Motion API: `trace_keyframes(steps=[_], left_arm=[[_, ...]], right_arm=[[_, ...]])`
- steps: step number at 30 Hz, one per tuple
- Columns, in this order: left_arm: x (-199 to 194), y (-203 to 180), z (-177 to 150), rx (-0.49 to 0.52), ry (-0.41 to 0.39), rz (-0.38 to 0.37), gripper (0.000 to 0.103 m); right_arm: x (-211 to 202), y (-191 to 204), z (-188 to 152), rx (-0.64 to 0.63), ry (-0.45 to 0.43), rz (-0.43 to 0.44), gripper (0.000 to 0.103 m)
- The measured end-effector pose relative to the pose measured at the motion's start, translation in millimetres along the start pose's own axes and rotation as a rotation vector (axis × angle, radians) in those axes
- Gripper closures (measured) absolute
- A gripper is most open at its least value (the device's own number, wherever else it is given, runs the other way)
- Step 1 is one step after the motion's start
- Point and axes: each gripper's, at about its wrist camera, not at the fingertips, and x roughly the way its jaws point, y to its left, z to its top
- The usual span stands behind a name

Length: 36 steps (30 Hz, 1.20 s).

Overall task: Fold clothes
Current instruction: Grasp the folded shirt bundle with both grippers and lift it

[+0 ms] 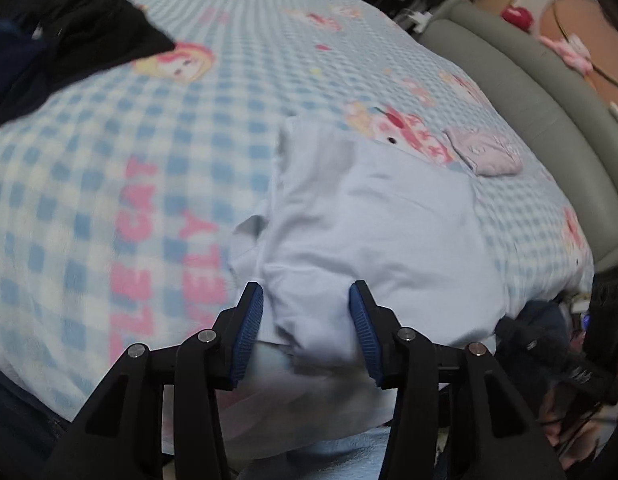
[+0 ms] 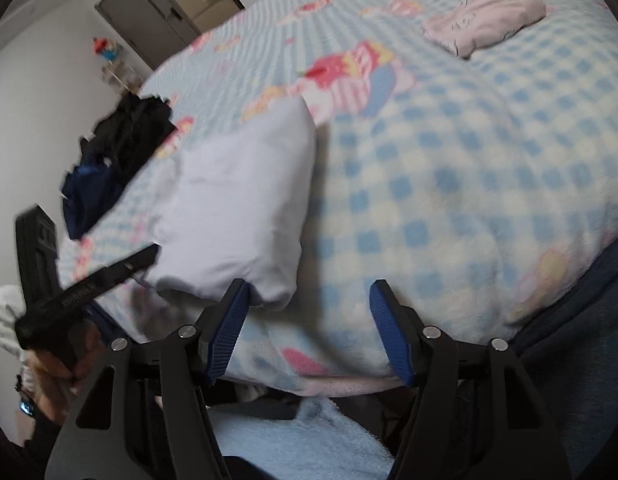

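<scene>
Left wrist view
Claw state: left gripper spread, blue ribbed pads either side of the near edge of the pale blue folded cotton garment; pads apparently not pressing on the cloth, so released rather than grasping.
Garment place: directly ahead of the claw and under its tips, lying on the blue-and-white checked fleece blanket with pink cartoon prints.
Garment axis: long axis running away from the claw, slightly to its right; far end a squared corner, near end rumpled and bunched.
Elsewhere: small pink folded cloth far ahead to the right; heap of black and navy clothes far ahead to the left.

Right wrist view
Claw state: right gripper spread with only blanket between the pads; left pad just beside the garment's near corner, contact impossible to tell.
Garment place: ahead and left of this claw.
Garment axis: pointing away and slightly rightward, narrow side nearest.
Other hand: left gripper's black body at the far left, reaching toward the garment's near edge.

Step in hand, judged: smoothing or taking the near edge for a further fold.
Doing it well: pinch all layers at the two near corners, lift evenly, keep edges aligned, lay flat.
</scene>
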Motion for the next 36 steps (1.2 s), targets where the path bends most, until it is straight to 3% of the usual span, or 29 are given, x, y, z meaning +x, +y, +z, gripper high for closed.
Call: trace_keyframes(steps=[4,7,10,12,15,17,18,19,21,23,27,32,34,36], left_arm=[[-6,9,1,-0.021,-0.02,0.01,0.055],[-14,22,11,-0.09,-0.01,-0.112,0.058],[-8,32,26,-0.153,0.011,-0.222,0.054],[10,36,30,-0.17,0.065,-0.22,0.049],[35,43,30,-0.21,0.129,-0.268,0.038],[40,43,25,-0.217,0.134,-0.282,0.044],[38,40,25,-0.203,0.136,-0.281,0.057],[36,35,26,-0.185,0.136,-0.274,0.059],[31,25,29,-0.15,0.135,-0.261,0.072],[25,16,35,-0.152,0.131,-0.296,0.078],[7,-24,59,-0.099,0.103,-0.372,0.079],[15,-92,102,0.005,0.064,-0.42,0.079],[36,-109,102,-0.013,0.073,-0.438,0.079],[61,-124,98,-0.027,0.093,-0.431,0.079]], right_arm=[[-2,-5,-2,0.012,0.009,-0.019,0.038],[-25,2,9,-0.025,-0.048,0.039,0.04],[-33,12,30,-0.081,-0.069,0.113,0.035],[-11,16,45,-0.107,-0.031,0.109,0.034],[35,15,56,-0.038,0.103,0.212,0.034],[58,15,55,0.006,0.136,0.258,0.03],[66,15,54,0.021,0.133,0.263,0.035],[66,16,53,0.032,0.115,0.261,0.039],[54,20,55,0.031,0.072,0.246,0.06],[40,28,63,0.003,0.026,0.265,0.067],[0,30,88,-0.04,-0.066,0.274,0.069],[-45,-6,148,-0.054,-0.198,0.259,0.066],[-39,-36,162,-0.068,-0.191,0.227,0.063],[-25,-67,163,0.01,-0.144,0.219,0.064]])
